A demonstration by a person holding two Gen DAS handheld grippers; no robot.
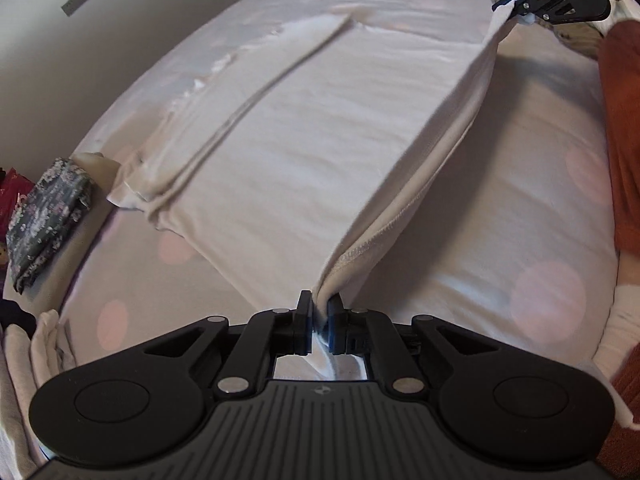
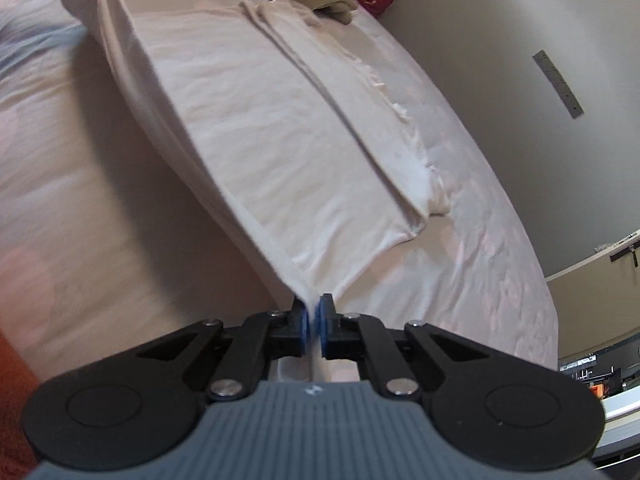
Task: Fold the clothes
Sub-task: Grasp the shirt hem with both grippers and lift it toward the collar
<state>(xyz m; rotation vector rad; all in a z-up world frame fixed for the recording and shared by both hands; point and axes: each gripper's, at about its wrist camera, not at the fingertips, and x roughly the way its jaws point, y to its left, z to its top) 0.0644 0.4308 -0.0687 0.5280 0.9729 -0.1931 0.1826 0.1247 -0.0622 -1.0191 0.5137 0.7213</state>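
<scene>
Bedsheet [image 1: 520, 208] lies under your white garment [image 1: 304, 152]. Left gripper [image 1: 320, 320] and right gripper [image 2: 313, 322] each pinch a corner of one edge, lifting it taut, probably to fold toward eleven o'clock.

The garment [image 1: 304, 152] lies on the bed [image 1: 520, 208], folded pile [image 1: 48, 208] beside it.

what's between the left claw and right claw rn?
Only the white garment's lifted edge, stretched taut from the left claw to the right claw, both shut on it. Left wrist view shows it best; bedsheet below.
</scene>
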